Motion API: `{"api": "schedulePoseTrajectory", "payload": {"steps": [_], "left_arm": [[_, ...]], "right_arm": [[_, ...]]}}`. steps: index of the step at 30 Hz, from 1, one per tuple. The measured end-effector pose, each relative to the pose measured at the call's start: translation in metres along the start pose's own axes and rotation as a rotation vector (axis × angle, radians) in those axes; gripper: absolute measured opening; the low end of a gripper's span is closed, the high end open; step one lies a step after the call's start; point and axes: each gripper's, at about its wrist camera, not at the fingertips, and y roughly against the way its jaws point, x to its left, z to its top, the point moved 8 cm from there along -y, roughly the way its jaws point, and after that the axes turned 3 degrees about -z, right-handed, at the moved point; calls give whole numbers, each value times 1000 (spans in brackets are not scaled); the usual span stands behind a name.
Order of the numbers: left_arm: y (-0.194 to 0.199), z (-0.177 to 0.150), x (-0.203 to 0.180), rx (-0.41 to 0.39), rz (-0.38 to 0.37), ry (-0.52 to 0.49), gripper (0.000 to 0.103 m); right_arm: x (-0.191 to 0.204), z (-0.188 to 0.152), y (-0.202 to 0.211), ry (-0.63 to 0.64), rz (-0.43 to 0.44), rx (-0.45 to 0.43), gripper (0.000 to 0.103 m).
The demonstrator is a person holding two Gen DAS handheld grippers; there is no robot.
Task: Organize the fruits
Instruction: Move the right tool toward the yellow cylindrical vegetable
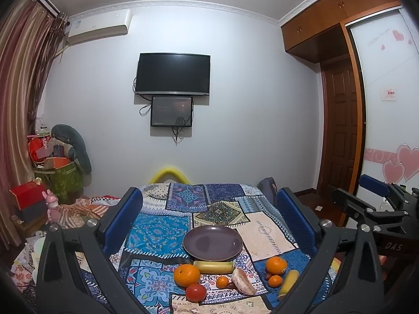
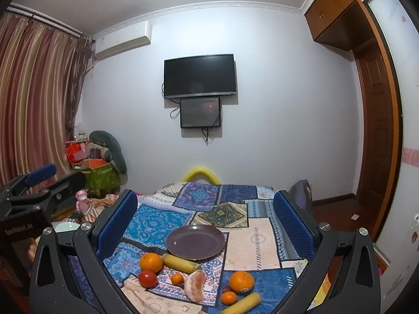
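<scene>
Patchwork cloth [image 1: 162, 233] over the bed: woven, matt, printed. Plate [image 1: 212, 242]: purple glaze, smooth, a soft sheen noted. Oranges [image 1: 186, 275]: dimpled, slightly glossy peel. Tomato [image 1: 196, 292]: smooth and shiny. Peeled pomelo segment [image 2: 195, 285]: rough, matt pith. Left gripper [image 1: 209, 222]: matt black plastic, metal screws; fingers [image 1: 123, 219] faced with textured blue rubber-like pads. Wardrobe [image 1: 337, 146]: polished wood.

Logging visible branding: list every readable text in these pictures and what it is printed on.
"DAS": black body of the right gripper, seen from the left wrist.
"GenRobot.AI": black body of the left gripper, seen from the right wrist.
Small dark screen caption, wardrobe door sticker, orange's sticker: too blurred.
</scene>
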Motion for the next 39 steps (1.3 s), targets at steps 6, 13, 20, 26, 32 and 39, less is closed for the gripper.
{"api": "schedulePoseTrajectory", "payload": {"steps": [6, 13, 20, 26, 32, 39], "left_arm": [[-19, -13, 12, 66, 4, -26, 103], [-55, -49, 36, 237, -6, -8, 103], [-94, -92, 58, 404, 18, -53, 84], [-117, -119, 77, 517, 10, -60, 73], [-136, -154, 98, 645, -1, -21, 67], [-148, -196, 95, 740, -25, -13, 67]], "right_arm": [[-11, -19, -19, -11, -1, 93, 103], [-34, -51, -45, -21, -31, 211, 103], [-57, -95, -71, -8, -79, 375, 86], [-68, -137, -93, -37, -71, 544, 65], [-80, -174, -102, -55, -92, 659, 55], [-81, -212, -111, -117, -61, 779, 55]]}}
